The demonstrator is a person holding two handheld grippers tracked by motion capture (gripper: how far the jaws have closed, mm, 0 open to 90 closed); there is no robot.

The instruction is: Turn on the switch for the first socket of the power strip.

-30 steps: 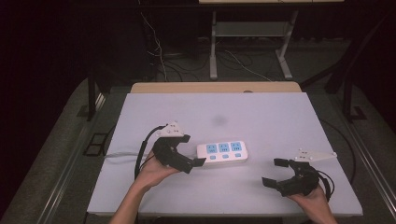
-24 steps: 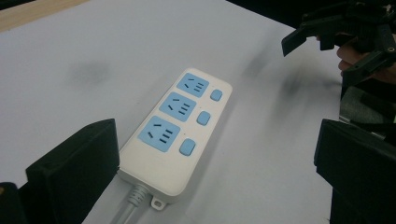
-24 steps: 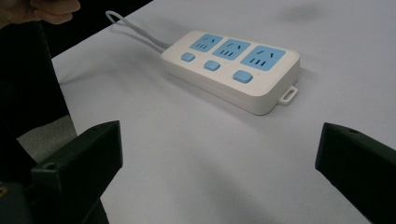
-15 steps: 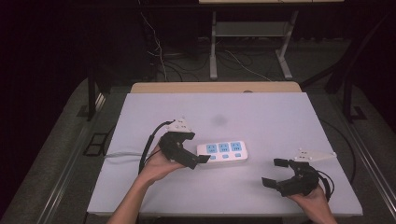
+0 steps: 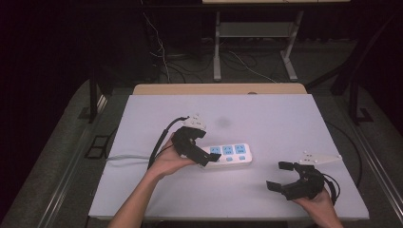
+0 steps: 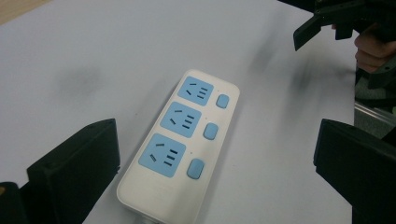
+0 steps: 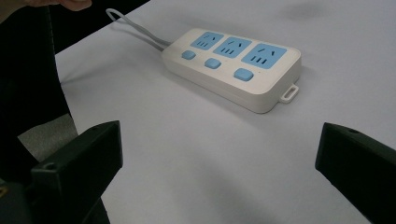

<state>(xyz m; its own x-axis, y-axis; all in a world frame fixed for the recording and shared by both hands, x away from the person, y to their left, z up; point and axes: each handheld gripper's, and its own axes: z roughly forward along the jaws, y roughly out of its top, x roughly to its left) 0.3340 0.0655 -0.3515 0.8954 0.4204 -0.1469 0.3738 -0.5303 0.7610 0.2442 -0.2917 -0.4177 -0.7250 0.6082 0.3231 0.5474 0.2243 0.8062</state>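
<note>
My left gripper (image 5: 202, 159) hangs mid-frame, jaws wide apart over the power strip (image 5: 230, 154). My right gripper (image 5: 280, 176) sits lower right, jaws apart, empty.

Left tool (image 5: 205, 159) over power strip (image 5: 230, 155); right tool (image 5: 280, 175) well apart
</note>
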